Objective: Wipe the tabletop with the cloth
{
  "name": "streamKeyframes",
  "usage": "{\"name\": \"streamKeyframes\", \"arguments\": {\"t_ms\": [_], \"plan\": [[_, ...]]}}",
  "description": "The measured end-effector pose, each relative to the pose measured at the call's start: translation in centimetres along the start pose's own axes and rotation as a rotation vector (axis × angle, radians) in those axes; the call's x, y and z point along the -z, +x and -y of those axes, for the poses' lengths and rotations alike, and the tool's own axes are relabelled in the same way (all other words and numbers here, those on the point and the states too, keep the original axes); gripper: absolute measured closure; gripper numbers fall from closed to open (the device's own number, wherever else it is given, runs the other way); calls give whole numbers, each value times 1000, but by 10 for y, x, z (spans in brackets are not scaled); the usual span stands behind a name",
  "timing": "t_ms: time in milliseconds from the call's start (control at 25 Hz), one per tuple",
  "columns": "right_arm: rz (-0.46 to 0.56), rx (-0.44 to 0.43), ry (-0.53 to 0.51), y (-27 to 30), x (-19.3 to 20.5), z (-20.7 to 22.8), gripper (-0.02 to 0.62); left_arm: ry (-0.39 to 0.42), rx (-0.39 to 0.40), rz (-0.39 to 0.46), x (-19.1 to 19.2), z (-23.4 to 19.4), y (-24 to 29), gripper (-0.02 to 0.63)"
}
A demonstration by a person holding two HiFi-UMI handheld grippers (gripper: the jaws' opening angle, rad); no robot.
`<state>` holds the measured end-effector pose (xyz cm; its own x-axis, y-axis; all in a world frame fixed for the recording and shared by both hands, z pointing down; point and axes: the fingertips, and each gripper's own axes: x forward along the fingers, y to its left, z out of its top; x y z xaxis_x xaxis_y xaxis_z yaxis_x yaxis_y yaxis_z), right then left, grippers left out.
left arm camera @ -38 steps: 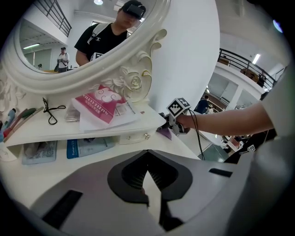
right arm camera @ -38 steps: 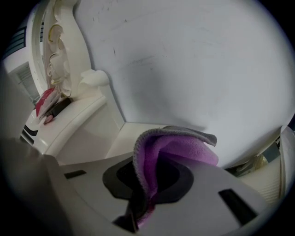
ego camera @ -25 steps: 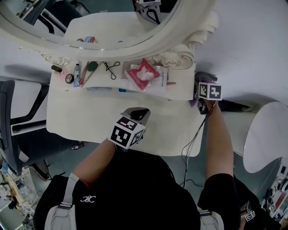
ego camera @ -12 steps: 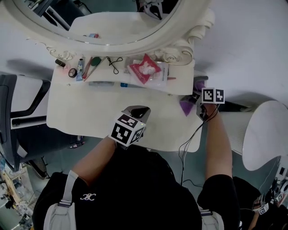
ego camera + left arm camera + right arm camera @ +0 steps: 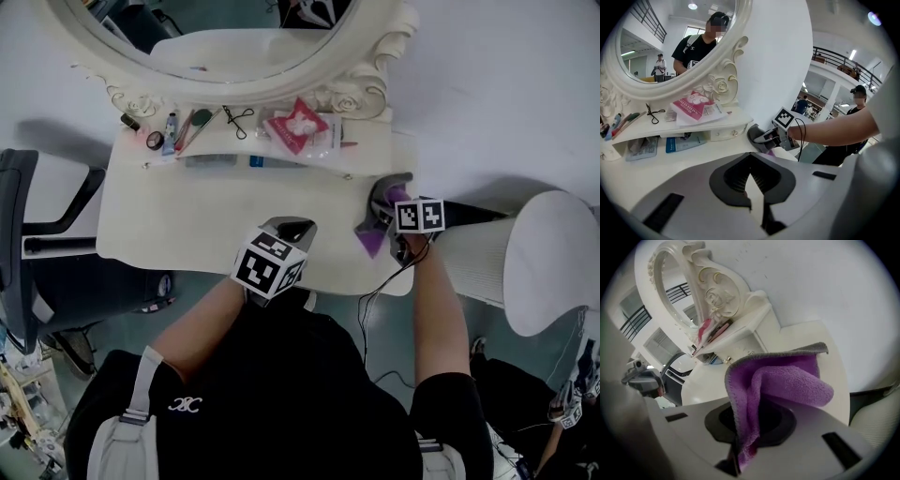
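Note:
The purple cloth (image 5: 371,240) hangs from my right gripper (image 5: 382,195), which is shut on it over the right end of the white tabletop (image 5: 187,225). In the right gripper view the cloth (image 5: 780,380) folds out of the closed jaws of the gripper (image 5: 740,453) and drapes ahead of them. My left gripper (image 5: 289,228) hovers over the table's front middle, shut with nothing in it. In the left gripper view that gripper (image 5: 754,199) faces the right gripper (image 5: 765,137), and a scrap of the cloth (image 5: 769,152) shows under it.
A raised shelf (image 5: 375,155) under the oval mirror (image 5: 244,37) carries a red packet (image 5: 297,127), tubes (image 5: 172,128) and small cosmetics. A white chair (image 5: 553,272) stands to the right, a dark office chair (image 5: 33,234) to the left. A cable (image 5: 370,291) hangs off the front edge.
My right gripper has come in from beyond the table's right edge to over its right end, carrying the cloth. The left gripper has barely moved.

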<state>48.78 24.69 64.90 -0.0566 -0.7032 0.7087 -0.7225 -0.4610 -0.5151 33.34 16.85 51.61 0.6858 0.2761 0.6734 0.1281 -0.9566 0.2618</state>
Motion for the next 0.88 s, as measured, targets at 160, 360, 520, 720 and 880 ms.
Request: {"name": "streamKeyframes", "arguments": {"t_ms": [160, 360, 520, 720, 880], "plan": [[-21, 43, -70, -7, 31, -15, 552, 15, 9, -1, 13, 15, -7, 606], [-51, 60, -117, -20, 73, -34, 552, 34, 27, 5, 26, 33, -18, 606], [-65, 70, -72, -38, 93, -27, 552, 52, 38, 10, 34, 43, -24, 606], [-60, 132, -2, -67, 110, 0, 552, 57, 41, 5, 46, 53, -32, 606], [-24, 155, 44, -80, 117, 10, 551, 47, 24, -5, 55, 52, -39, 606]]}}
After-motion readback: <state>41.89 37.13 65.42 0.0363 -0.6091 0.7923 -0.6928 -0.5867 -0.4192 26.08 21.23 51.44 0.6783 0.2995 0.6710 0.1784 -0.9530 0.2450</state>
